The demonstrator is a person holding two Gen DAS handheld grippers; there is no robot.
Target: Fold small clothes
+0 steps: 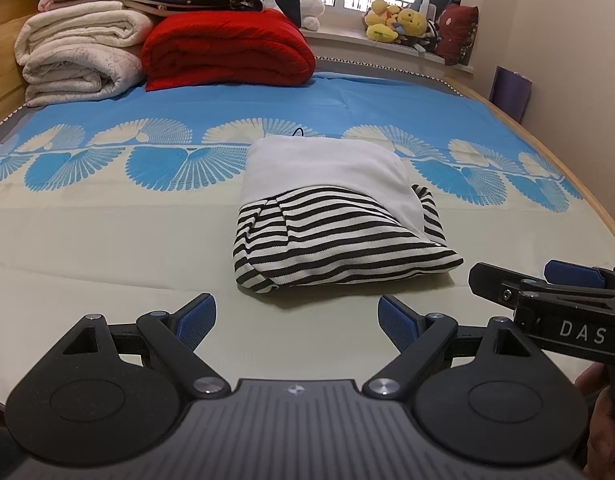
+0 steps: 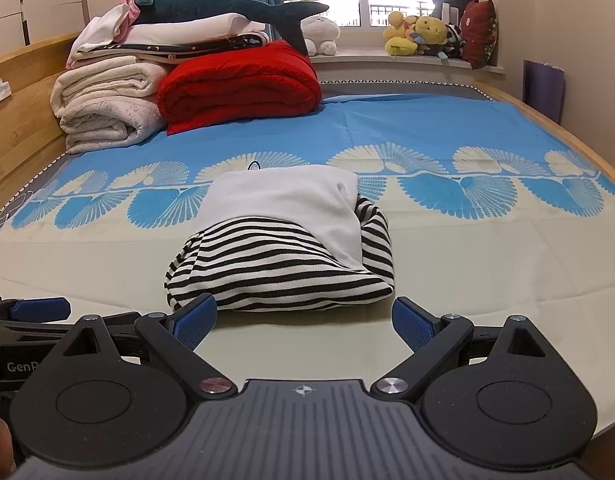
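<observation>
Left tool sits spread wide with nothing in it, just short of the folded striped garment on the bed. If it needs tidying, I'd press that puffy near edge flat.

Right wrist view: right tool is released too, its left pad nearly touching the bundle's stripy hem, so go in low.

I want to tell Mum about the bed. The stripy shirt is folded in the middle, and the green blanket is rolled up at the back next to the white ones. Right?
Almost. The rolled blanket is red, not green, as the right wrist view shows. The rest holds: the striped shirt lies folded mid-bed, and the white blankets sit beside the red one.
</observation>
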